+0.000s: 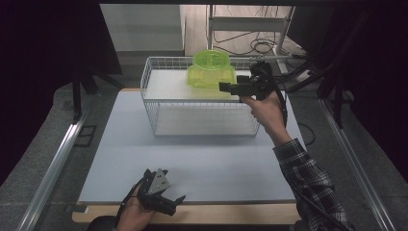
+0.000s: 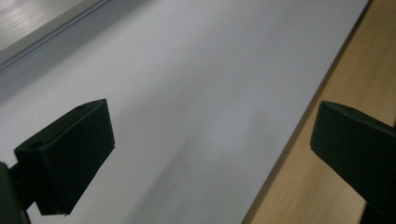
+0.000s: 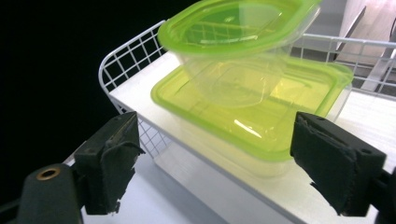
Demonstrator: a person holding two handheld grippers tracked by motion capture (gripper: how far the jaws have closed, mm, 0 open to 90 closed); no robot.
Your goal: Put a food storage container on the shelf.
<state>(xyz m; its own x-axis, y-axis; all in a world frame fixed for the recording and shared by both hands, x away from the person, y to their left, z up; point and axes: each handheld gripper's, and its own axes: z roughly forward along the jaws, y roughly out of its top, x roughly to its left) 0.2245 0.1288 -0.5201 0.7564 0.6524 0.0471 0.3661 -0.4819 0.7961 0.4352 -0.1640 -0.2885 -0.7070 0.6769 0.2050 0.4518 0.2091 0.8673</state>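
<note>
A square clear container with a green lid [image 1: 211, 78] [image 3: 252, 116] sits on the upper white board of a white wire rack [image 1: 149, 86] [image 3: 126, 56]. A smaller round green-lidded container [image 1: 210, 57] [image 3: 233, 23] rests tilted on top of it. My right gripper [image 1: 225, 87] [image 3: 210, 163] hovers just to the right of the stack, pointing at it. Its jaws stand open and the containers lie a little beyond them, untouched. My left gripper [image 1: 175, 201] [image 2: 210, 154] rests open at the table's front edge, with nothing between its jaws.
The rack stands at the back of a pale grey mat [image 1: 192, 163] [image 2: 210, 70] laid on a wooden table [image 1: 231, 214] [image 2: 327, 186]. Metal rails [image 1: 53, 168] run along both sides. Cables and a stand [image 1: 255, 43] lie behind the rack.
</note>
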